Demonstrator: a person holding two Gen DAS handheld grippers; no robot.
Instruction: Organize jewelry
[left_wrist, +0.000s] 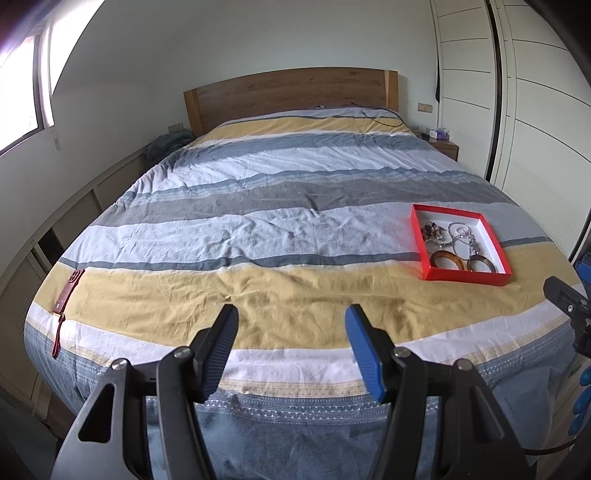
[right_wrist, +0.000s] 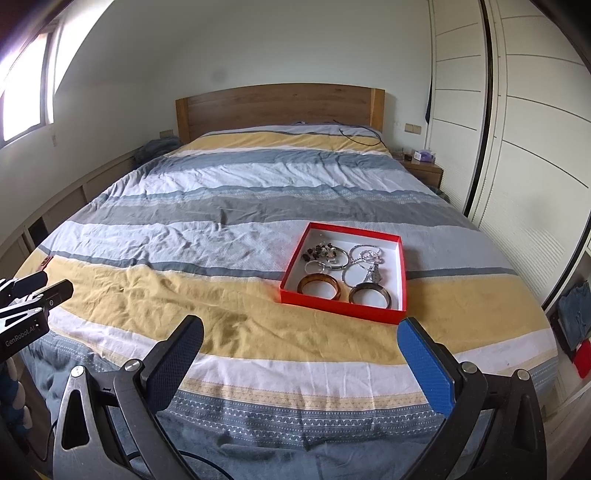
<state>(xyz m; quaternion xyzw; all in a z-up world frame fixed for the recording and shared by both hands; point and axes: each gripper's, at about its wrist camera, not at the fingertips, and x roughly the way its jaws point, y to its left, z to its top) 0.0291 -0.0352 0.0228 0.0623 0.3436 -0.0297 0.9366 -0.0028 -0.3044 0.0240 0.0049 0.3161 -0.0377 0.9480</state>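
Note:
A red shallow box (right_wrist: 402, 280) (left_wrist: 421, 236) with a white inside lies on the striped bed cover, right of centre. It holds two amber bangles (right_wrist: 318, 285), (right_wrist: 370, 294), silver bracelets and chains (right_wrist: 364, 256) and a dark bead bracelet (right_wrist: 314, 253). My right gripper (right_wrist: 301, 334) is open and empty, held above the foot of the bed, short of the box. My left gripper (left_wrist: 291, 319) is open and empty, further left, also over the foot of the bed. The bangles also show in the left wrist view (left_wrist: 447, 260).
A red phone case with a strap (left_wrist: 68, 286) lies at the bed's left edge. A wooden headboard (left_wrist: 291, 88) stands at the far end, a black cable (right_wrist: 360, 138) near it. White wardrobes (right_wrist: 517, 129) line the right side; a nightstand (right_wrist: 424, 168) is beside the bed.

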